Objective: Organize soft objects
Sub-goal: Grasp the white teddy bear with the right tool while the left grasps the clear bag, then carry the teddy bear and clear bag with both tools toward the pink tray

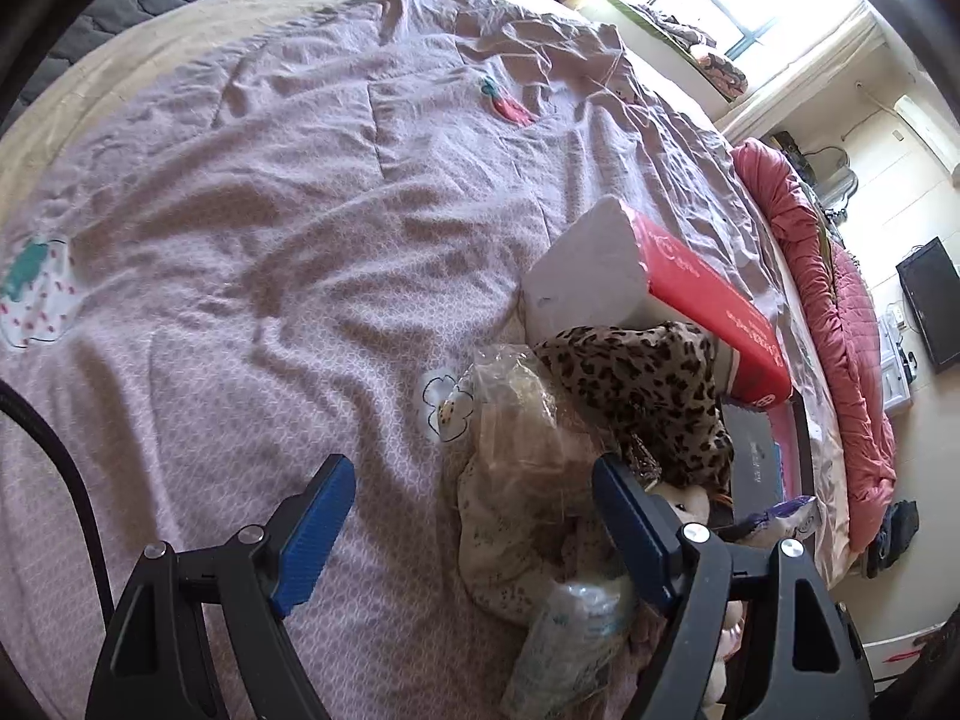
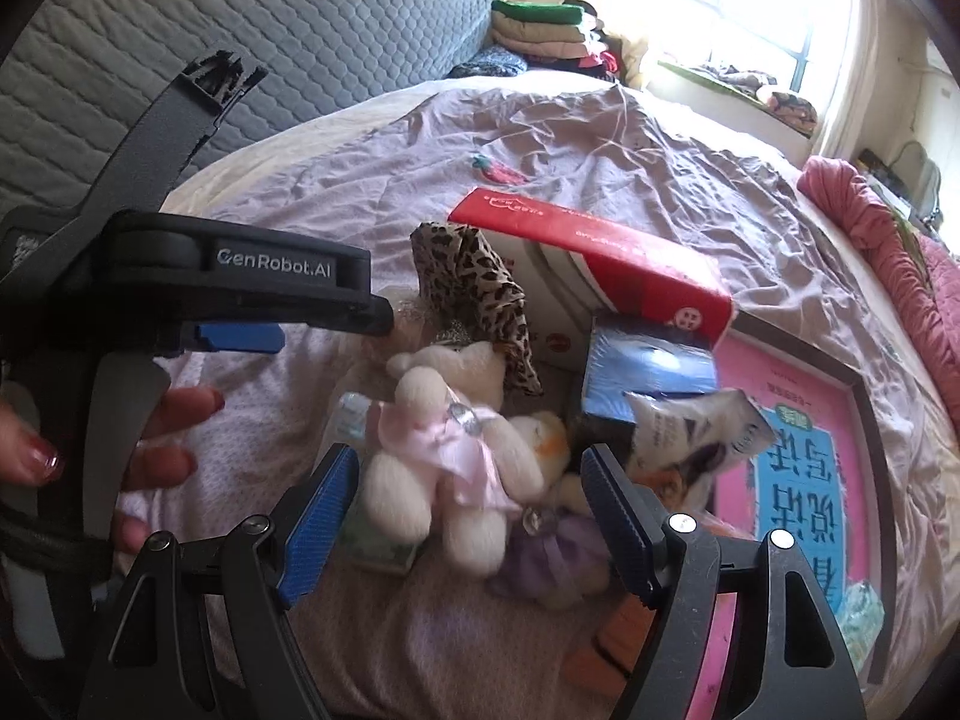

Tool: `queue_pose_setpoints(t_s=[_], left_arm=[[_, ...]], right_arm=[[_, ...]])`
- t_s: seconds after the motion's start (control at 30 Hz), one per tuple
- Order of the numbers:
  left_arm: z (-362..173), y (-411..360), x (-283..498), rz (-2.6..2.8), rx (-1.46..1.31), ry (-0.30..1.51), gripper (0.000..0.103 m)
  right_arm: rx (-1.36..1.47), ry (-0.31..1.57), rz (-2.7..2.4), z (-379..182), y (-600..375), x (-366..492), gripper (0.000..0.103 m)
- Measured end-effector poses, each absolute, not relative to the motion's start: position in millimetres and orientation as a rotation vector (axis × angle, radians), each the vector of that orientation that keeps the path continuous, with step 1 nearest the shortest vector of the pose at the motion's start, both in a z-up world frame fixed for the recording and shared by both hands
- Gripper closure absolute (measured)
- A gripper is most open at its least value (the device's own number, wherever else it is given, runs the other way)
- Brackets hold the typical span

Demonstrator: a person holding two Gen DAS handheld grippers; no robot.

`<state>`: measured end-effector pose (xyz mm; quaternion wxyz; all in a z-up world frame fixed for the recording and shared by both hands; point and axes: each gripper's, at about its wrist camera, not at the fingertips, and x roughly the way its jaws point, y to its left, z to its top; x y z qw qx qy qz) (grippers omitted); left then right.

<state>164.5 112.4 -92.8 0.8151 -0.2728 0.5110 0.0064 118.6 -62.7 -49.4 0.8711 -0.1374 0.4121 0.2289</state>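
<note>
A pile of soft things lies on the bed. A cream teddy bear in a pink dress (image 2: 438, 456) lies just in front of my right gripper (image 2: 468, 480), which is open and empty, with the bear partly between its fingers. A purple-dressed plush (image 2: 552, 552) lies beside it. A leopard-print cloth (image 2: 480, 294) leans on a red and white box (image 2: 600, 258). My left gripper (image 1: 474, 498) is open and empty above a floral cloth under clear plastic (image 1: 522, 480), near the leopard cloth (image 1: 648, 384). The left gripper also shows in the right wrist view (image 2: 240, 336).
A red and white box (image 1: 660, 276) lies on the wrinkled lilac bedsheet (image 1: 270, 210). A pink picture book (image 2: 798, 462), a blue box (image 2: 648, 378) and a snack packet (image 2: 696, 438) lie at right. A grey headboard (image 2: 240, 30) and folded clothes (image 2: 540, 30) are behind.
</note>
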Motion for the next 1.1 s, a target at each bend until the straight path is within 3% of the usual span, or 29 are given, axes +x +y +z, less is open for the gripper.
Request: queue_pose_setpoints(t_s=[0.13, 0.3, 0.47, 0.53, 0.6, 0.7, 1.1], left_arm=[[-97, 113, 171, -0.001, -0.597, 1.092, 0.022], [-103, 113, 178, -0.019, -0.615, 1.087, 0.022], [-106, 112, 183, -0.040, -0.633, 1.082, 0.023], [-106, 113, 183, -0.056, -0.647, 1.066, 0.026], [-107, 114, 183, -0.076, -0.678, 1.054, 0.041], [-109, 116, 183, -0.119, -0.722, 1.034, 0.061], [-95, 115, 159, -0.099, -0.678, 0.995, 0.065]], right_arm=[[-0.320, 0.850, 0.466, -57, -54, 127, 0.026], [-0.343, 0.836, 0.473, -62, -50, 129, 0.048], [-0.307, 0.835, 0.499, -61, -56, 129, 0.058], [-0.271, 0.832, 0.515, -58, -61, 129, 0.063], [-0.246, 0.827, 0.529, -54, -66, 127, 0.073], [-0.209, 0.842, 0.548, -51, -71, 125, 0.072], [-0.072, 0.879, 0.568, -44, -94, 123, 0.074]])
